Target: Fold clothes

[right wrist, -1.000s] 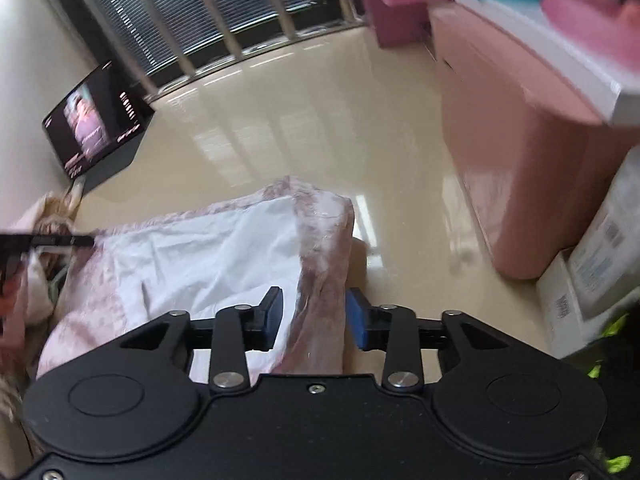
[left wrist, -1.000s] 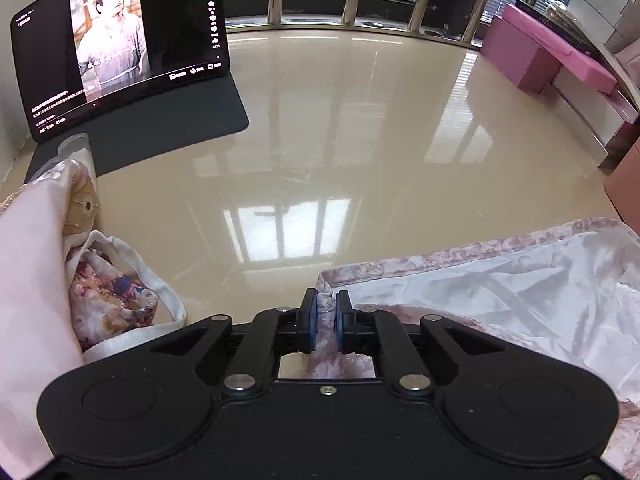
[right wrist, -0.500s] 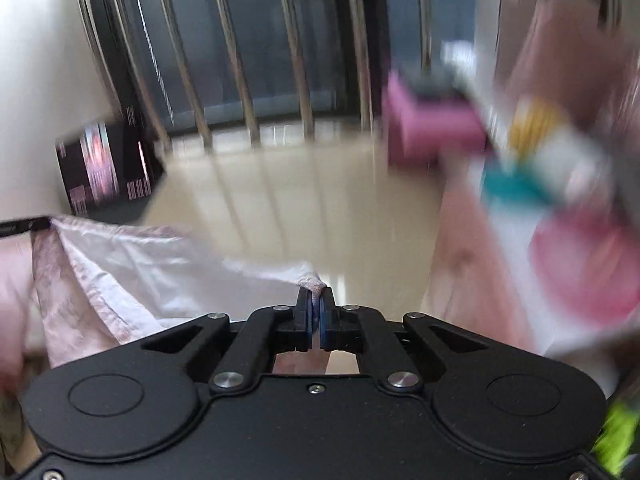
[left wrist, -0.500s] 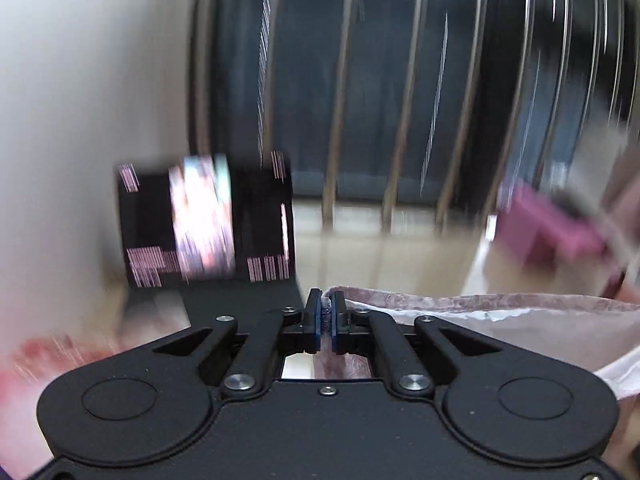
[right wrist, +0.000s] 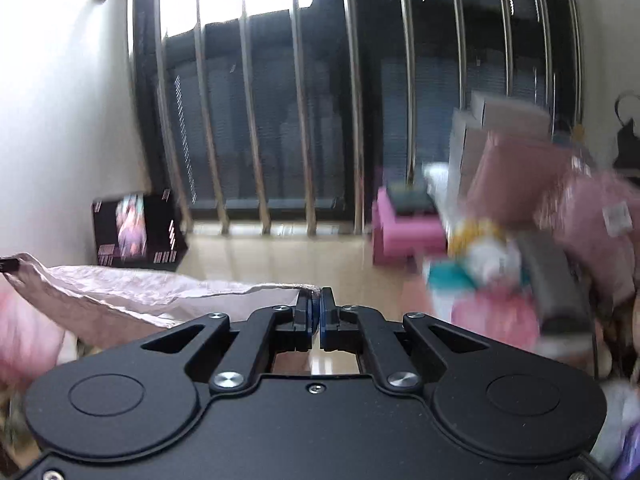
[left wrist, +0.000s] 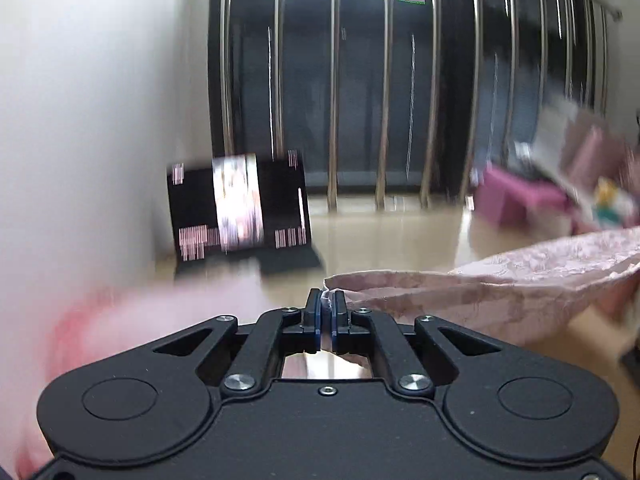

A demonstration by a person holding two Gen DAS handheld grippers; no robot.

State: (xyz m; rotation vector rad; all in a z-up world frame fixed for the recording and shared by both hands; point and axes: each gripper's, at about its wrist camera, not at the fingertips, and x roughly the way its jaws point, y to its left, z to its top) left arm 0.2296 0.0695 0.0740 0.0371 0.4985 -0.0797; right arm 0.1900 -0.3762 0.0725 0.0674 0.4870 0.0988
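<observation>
Left wrist view: the left gripper (left wrist: 326,303) has its blue-padded jaws pinched together on a corner of the pale pink garment (left wrist: 500,280), a thin fabric with a mottled, lace-like pattern. From that pinch the cloth stretches off to the right as a long, creased band, lifted above the glossy beige floor (left wrist: 392,236). To the left a soft pink blur, too smeared to name. Farther back a dark tablet screen (left wrist: 238,206) leans at the white wall, its picture streaked by motion. Behind it, slim metal bars (left wrist: 334,80) stand upright before a dark window.

Right wrist view: the right gripper (right wrist: 316,308) is clamped on the opposite corner, and the garment runs leftward from the jaws, wrinkled and sagging slightly in the middle. On the right sits a magenta box (right wrist: 404,232), blocky and square-edged, beside a blurred heap of pink, teal and yellow items (right wrist: 500,256) that I cannot identify.
</observation>
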